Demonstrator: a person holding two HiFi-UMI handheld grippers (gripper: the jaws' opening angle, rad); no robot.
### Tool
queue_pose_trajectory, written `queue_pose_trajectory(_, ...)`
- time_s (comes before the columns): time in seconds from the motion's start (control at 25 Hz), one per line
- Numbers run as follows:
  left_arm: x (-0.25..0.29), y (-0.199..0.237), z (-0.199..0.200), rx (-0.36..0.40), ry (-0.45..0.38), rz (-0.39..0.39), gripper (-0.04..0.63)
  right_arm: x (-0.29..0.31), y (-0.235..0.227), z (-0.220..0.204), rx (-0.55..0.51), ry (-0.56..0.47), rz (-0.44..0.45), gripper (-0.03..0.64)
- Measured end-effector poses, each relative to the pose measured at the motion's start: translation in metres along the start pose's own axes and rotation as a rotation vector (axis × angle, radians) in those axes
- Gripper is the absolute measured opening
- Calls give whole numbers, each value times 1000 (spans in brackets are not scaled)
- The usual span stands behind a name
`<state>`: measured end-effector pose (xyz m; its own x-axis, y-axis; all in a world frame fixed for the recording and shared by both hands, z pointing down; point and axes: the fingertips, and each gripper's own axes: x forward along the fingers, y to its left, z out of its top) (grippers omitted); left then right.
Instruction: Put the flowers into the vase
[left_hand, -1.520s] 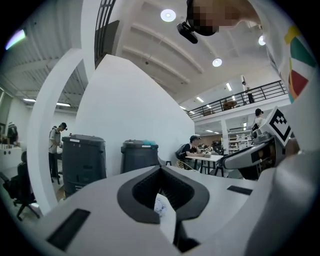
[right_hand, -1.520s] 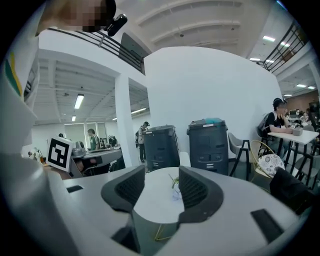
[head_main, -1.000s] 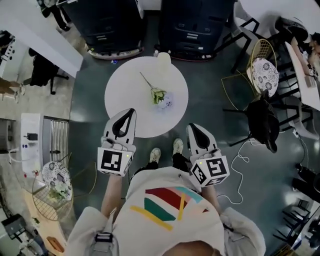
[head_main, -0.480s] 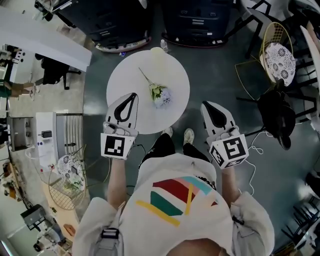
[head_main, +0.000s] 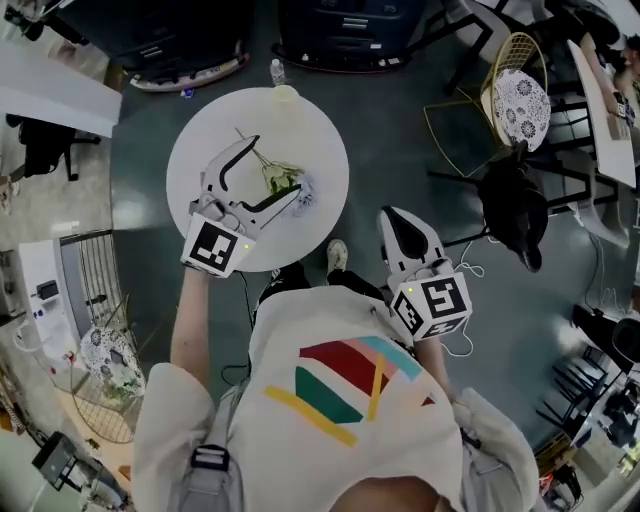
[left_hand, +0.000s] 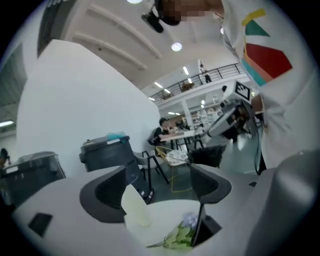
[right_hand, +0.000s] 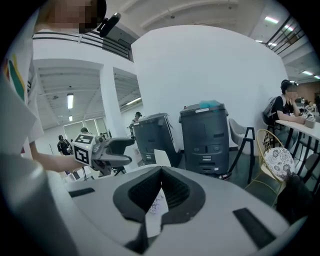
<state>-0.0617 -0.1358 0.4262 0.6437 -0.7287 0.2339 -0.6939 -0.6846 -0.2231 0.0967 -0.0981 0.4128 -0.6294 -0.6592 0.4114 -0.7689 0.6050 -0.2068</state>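
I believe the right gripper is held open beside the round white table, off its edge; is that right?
Not quite: the right gripper is shut, jaws together, as the right gripper view shows. It is indeed beside the round white table, off its edge.

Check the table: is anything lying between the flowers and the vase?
Nothing visible. Only bare table lies between the flowers and the vase; the left gripper has just been opening its jaws, the flowers between them.
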Motion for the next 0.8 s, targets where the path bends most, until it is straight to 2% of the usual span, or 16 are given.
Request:
queue_pose_trajectory(0.04,4,-4,-15,60,72,-71,390,4,5,1,-19,15,5,9)
queue_pose_trajectory(0.16,4,-15,-85,303,398,-312,390,17,26,2,-171,75,16,9)
queue_pose_trajectory(0.24,-2,-16,-128,457,554,-427,390,25,35,-4,-246,123,14,9)
queue_pose_trajectory(0.32,-3,-19,-154,531,606,-512,390,33,39,-6,-237,137,9,9)
queue_pose_trajectory(0.52,13,-37,-189,616,675,-703,390,33,39,-9,-127,109,-24,11)
queue_pose_trajectory(0.68,12,-56,-214,687,802,-904,388,28,40,-18,-108,131,-66,9)
queue_pose_trajectory(0.8,16,-63,-231,744,862,-988,388,26,37,-21,-79,129,-91,9)
